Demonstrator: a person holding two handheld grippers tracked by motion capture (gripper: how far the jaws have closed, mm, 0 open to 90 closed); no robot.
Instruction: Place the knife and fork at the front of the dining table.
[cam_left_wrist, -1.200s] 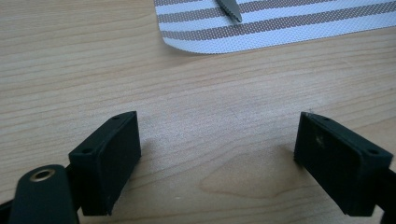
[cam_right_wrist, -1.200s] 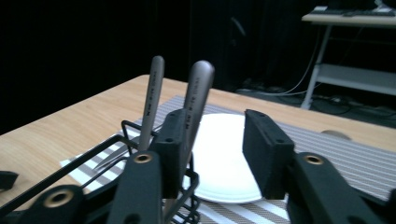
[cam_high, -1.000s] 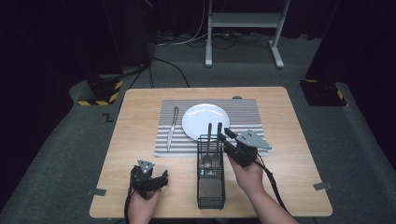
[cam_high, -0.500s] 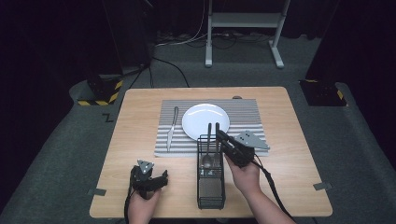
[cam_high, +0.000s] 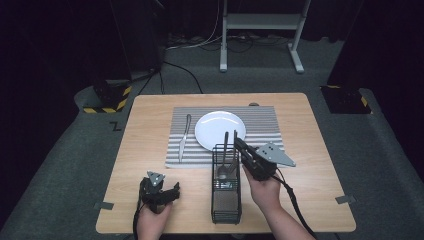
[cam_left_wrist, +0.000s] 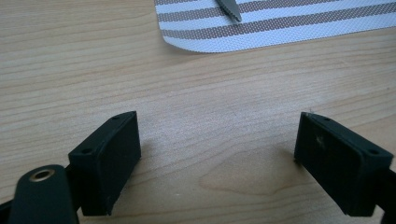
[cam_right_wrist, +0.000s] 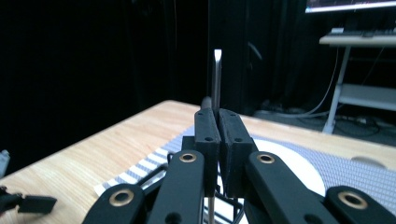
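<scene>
A black wire basket (cam_high: 226, 205) stands at the table's front middle with a metal utensil (cam_high: 225, 150) upright in it. My right gripper (cam_high: 237, 144) is at the basket's far right corner, shut on the utensil's thin handle. In the right gripper view the jaws (cam_right_wrist: 218, 126) are pressed together and the handle (cam_right_wrist: 217, 77) rises from between them. My left gripper (cam_high: 172, 190) rests at the front left of the table, open. Its jaws (cam_left_wrist: 217, 154) stand wide apart over bare wood with nothing between them.
A white plate (cam_high: 220, 127) lies on a striped placemat (cam_high: 270, 125) just beyond the basket. A knife (cam_high: 184, 137) lies along the mat's left side, and its tip (cam_left_wrist: 229, 9) reaches the mat's near corner. The wooden table (cam_high: 310, 165) has dark floor around it.
The right gripper has shifted slightly left to the utensil in the basket, and its jaws have closed on the handle. The left gripper has stayed put.
</scene>
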